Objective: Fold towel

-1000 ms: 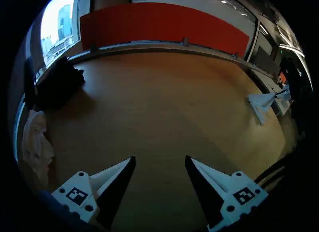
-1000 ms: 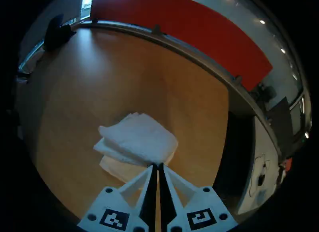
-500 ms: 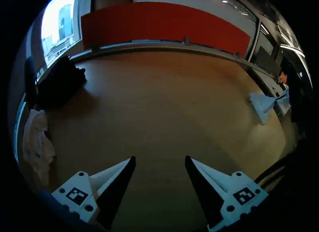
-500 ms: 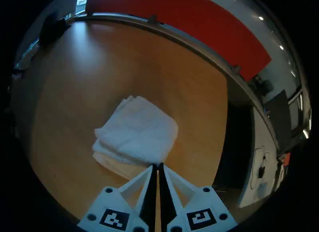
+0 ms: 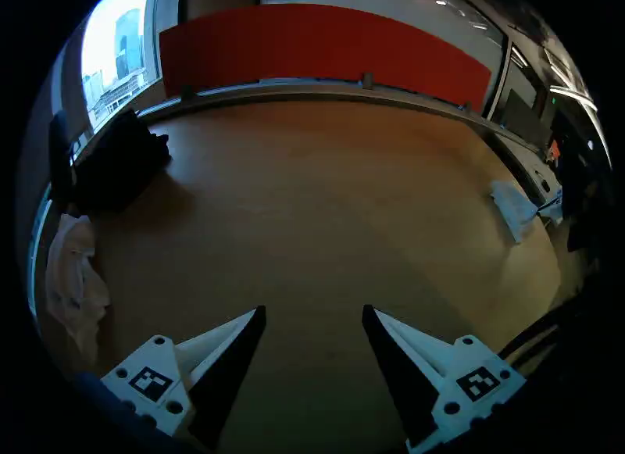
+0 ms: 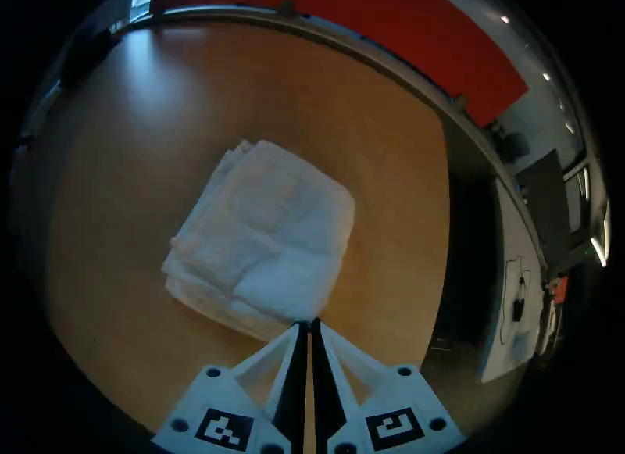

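The left gripper (image 5: 312, 329) hangs wide open above the light wooden tabletop (image 5: 312, 188). Further right, the white cloth towel (image 6: 262, 235) lies folded into a thick square, the right gripper (image 6: 306, 329) closed at its near edge; folding looks about finished.

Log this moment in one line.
left gripper: open, over table | right gripper: shut on towel corner | towel: folded, flat on table
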A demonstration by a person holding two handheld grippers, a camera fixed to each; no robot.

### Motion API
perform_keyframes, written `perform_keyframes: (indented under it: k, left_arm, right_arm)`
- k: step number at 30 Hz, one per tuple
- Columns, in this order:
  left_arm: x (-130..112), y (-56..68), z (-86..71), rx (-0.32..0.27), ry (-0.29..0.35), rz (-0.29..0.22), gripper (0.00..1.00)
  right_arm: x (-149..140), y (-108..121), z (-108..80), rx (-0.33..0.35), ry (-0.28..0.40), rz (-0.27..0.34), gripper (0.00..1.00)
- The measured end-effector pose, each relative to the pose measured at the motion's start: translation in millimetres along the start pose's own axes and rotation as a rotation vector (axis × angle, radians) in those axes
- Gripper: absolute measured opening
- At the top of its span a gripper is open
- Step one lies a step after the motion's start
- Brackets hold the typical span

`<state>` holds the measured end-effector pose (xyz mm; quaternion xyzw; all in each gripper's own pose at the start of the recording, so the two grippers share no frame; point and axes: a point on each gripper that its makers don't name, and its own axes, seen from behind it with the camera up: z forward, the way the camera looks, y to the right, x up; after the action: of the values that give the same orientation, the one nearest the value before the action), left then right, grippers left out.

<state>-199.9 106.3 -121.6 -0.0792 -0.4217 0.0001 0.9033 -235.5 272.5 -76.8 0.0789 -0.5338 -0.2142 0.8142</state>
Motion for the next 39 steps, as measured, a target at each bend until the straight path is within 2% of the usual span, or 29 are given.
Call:
perform_keyframes:
  k: [9,15,22,26,33,37,39]
  left_arm:
    - [-1,-0.5,-0.5,0.003,-0.001,0.001,0.91]
    - [-3,0.3,-0.5,0.003,-0.003,0.001,0.91]
    - [-3,0.0,-1.8,0.005,-0.003,0.009,0.92]
    - [-3,-0.6,-2.7,0.006,-0.001,0.007,0.92]
    - [-1,-1.7,-3.5,0.005,0.005,0.006,0.91]
    - [0,-1.5,-4.1,0.003,0.009,0.004,0.91]
    - [1,-1.6,-4.4,0.001,0.010,0.002,0.92]
  right_arm:
    - [-9,-3,8.4,-0.009,-0.024,0.056,0.05]
    - [-8,-3,10.5,-0.015,-0.018,0.099,0.05]
    - [-11,-4,12.6,-0.028,-0.027,0.096,0.06]
    - [-10,-4,11.7,-0.036,-0.024,0.101,0.13]
    - [-8,-8,6.5,-0.034,-0.011,0.133,0.39]
    - [-7,-13,2.9,-0.021,-0.005,0.149,0.77]
    - [-7,-15,1.3,-0.016,-0.002,0.154,0.88]
